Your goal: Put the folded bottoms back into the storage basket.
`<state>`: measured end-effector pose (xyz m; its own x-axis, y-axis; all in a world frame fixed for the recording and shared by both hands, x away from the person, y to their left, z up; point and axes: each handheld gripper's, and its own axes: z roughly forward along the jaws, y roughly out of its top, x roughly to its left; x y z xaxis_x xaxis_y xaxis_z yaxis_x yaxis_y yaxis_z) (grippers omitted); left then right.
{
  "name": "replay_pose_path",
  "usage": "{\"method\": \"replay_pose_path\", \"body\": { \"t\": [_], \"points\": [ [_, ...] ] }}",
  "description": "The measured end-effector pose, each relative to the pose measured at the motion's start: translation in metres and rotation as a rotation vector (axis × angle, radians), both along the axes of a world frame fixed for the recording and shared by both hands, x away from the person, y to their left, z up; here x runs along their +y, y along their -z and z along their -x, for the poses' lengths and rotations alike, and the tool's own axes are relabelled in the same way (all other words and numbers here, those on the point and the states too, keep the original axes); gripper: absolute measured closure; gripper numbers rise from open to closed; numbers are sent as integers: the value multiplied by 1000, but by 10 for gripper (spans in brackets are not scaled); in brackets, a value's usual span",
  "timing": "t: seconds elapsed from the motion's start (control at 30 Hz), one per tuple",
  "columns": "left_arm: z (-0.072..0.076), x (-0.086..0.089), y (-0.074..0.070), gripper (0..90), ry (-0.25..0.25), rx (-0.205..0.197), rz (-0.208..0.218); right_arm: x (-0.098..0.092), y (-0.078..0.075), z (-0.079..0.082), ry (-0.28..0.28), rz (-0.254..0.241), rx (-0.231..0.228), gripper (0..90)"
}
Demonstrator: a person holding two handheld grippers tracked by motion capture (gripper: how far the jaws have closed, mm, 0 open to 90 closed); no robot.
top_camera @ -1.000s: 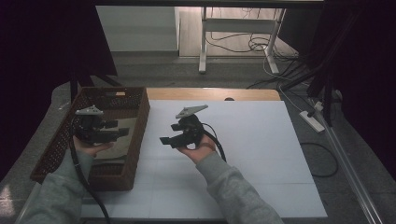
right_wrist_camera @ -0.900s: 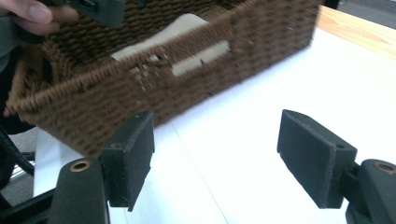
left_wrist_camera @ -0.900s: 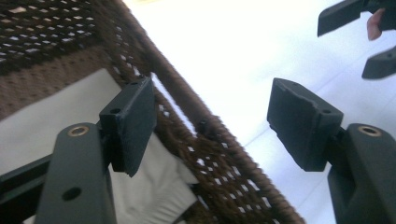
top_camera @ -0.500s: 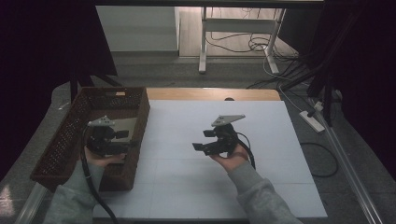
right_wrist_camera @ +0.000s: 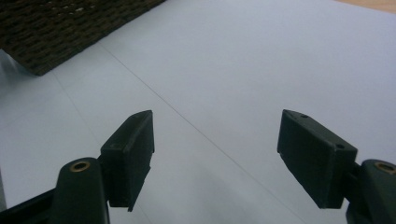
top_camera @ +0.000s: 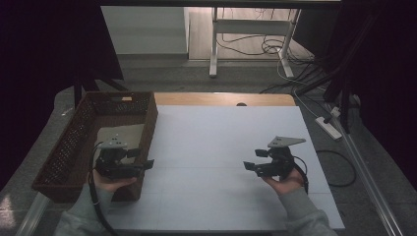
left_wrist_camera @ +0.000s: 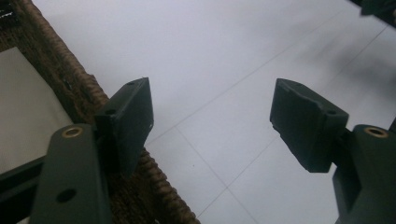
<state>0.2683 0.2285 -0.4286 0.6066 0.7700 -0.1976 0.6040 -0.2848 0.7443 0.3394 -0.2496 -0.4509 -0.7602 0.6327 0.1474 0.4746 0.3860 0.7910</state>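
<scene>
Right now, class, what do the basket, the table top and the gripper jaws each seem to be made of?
Basket: woven wicker or rattan, dark brown and matte; the plaited strands show in the left gripper view.
Table top: a smooth white matte sheet, perhaps laminate, crossed by thin seam lines.
Jaw pads: black and matte, probably moulded plastic or rubber, with chipped edges.

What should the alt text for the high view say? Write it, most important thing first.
A person holds an open hand-held gripper in each hand over a white table: the left hand-held gripper at the near right edge of a brown wicker basket, the right hand-held gripper over bare tabletop.
</scene>
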Motion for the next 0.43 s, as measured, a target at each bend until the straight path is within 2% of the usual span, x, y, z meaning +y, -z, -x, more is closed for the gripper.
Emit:
{"method": "replay_pose_path", "body": {
  "t": [0.17, 0.43],
  "points": [
    [3, -3, 3, 289, 2, -2, -2, -22, 2, 4, 28, -6, -6, 275],
    [7, 0, 2, 287, 2, -19, 12, -26, 2, 5, 19, 7, -21, 273]
  ]
}}
